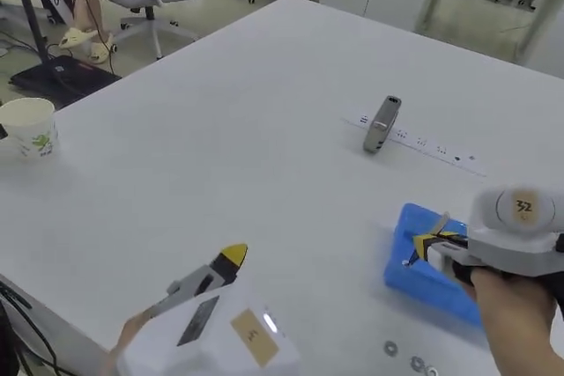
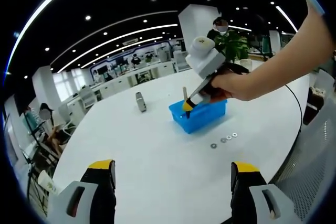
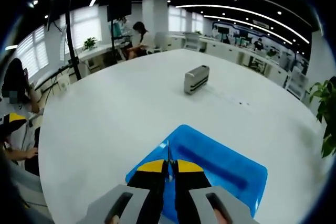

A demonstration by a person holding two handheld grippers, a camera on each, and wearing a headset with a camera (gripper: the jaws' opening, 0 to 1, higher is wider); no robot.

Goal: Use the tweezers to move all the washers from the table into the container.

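- Holding the tweezers (image 1: 440, 222) in the right tool (image 1: 430, 244), jaws closed tight on them, tips pointing down over the left end of the container (image 1: 414, 275).
- Cannot tell whether the tips carry anything: too fine to make out.
- Judged as the drop-off step over the container, or the turn back for another pick.
- Hovering with the left tool (image 1: 231, 257) wide open and empty, over bare counter (image 1: 264, 156) at the near left, well apart from the work.
- Counting a few washers (image 1: 390, 350) loose on the counter, just near of the container and toward the right, so not done yet.
- Next, most likely: lift clear of the container wall, swing near and right to the washers, lower the tips astride one rim.
- Calls for a fine pinch on a thin flat ring lying flush on a smooth top, likely to skid or flip if squeezed off-centre.
- Calls also for a steady carry back over the blue wall before letting go.
- No part to play for the grey block (image 1: 382, 123) at the far side or the paper cup (image 1: 31, 127) at the far left.
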